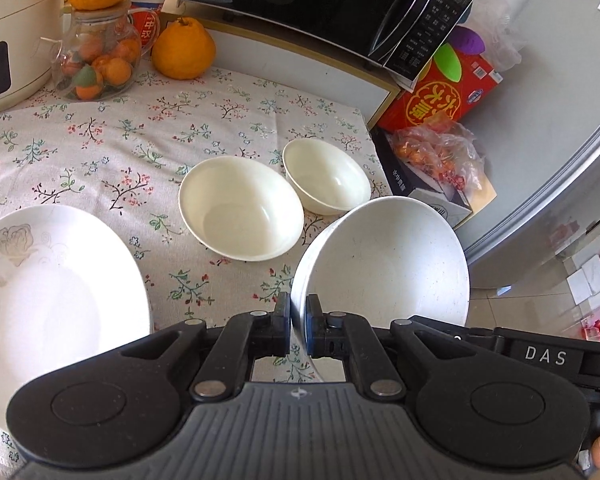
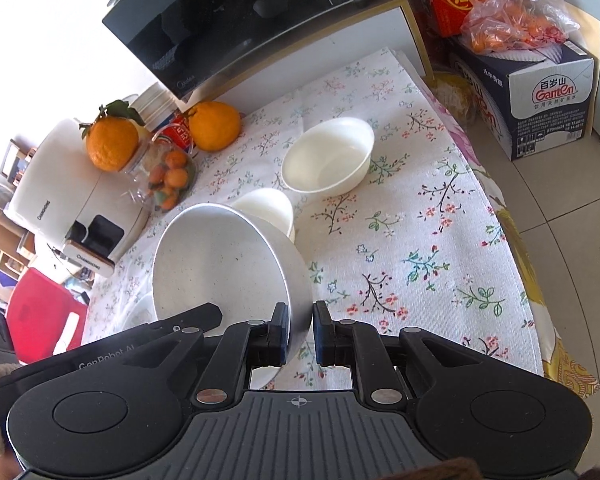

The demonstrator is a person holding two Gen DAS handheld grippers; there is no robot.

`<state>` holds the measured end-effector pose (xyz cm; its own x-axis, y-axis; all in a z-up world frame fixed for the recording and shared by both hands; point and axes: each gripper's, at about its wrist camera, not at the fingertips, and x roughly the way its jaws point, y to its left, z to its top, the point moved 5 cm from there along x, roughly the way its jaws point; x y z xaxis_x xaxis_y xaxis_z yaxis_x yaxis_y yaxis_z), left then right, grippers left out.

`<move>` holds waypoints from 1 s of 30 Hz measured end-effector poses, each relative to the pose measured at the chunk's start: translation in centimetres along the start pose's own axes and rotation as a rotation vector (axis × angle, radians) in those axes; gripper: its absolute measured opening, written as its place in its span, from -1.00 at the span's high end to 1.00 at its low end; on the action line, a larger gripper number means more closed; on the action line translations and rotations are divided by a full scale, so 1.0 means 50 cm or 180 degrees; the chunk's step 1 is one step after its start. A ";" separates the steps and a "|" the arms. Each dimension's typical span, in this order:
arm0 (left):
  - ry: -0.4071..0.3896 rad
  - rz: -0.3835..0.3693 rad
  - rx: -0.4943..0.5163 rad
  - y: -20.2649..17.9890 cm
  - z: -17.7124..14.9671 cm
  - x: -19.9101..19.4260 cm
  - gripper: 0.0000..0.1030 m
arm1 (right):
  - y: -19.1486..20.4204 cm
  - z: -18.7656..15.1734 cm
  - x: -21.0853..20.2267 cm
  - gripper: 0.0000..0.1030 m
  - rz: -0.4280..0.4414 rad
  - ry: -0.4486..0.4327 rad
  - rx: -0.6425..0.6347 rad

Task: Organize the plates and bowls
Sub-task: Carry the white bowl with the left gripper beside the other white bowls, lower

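A large white bowl (image 1: 384,264) is held off the floral tablecloth by both grippers. My left gripper (image 1: 299,312) is shut on its near rim. My right gripper (image 2: 301,320) is shut on the opposite rim of the same bowl (image 2: 220,264). Two smaller cream bowls (image 1: 240,208) (image 1: 326,176) stand on the cloth beyond it; they also show in the right wrist view (image 2: 328,156) (image 2: 268,208), the nearer one partly hidden behind the held bowl. A white plate (image 1: 56,292) with a faint flower print lies at the left.
A black microwave (image 1: 324,4) stands on a shelf at the back. A glass jar of small oranges (image 1: 96,56), two large oranges (image 1: 184,50) and a white cooker (image 2: 60,192) crowd the far side. Boxes and a bag of fruit (image 2: 520,28) sit past the table's edge.
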<state>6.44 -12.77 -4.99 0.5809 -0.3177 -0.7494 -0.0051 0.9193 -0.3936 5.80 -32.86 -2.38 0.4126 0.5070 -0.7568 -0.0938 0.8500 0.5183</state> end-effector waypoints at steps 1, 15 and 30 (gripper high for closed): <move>0.0022 0.0009 -0.0009 0.003 -0.004 0.003 0.88 | 0.000 -0.003 0.003 0.74 -0.0007 0.0024 -0.0009; 0.0228 0.0199 -0.0007 0.038 -0.043 0.034 0.89 | -0.001 -0.032 0.071 0.74 -0.0165 0.0498 -0.0104; 0.0416 0.0537 0.0224 0.066 -0.069 0.079 0.87 | -0.018 -0.043 0.148 0.69 -0.0307 0.0862 0.0125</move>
<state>5.91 -11.77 -11.07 0.4660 -0.1812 -0.8660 -0.0339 0.9744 -0.2221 6.96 -29.56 -9.28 0.1606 0.4483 -0.8793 -0.0284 0.8926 0.4499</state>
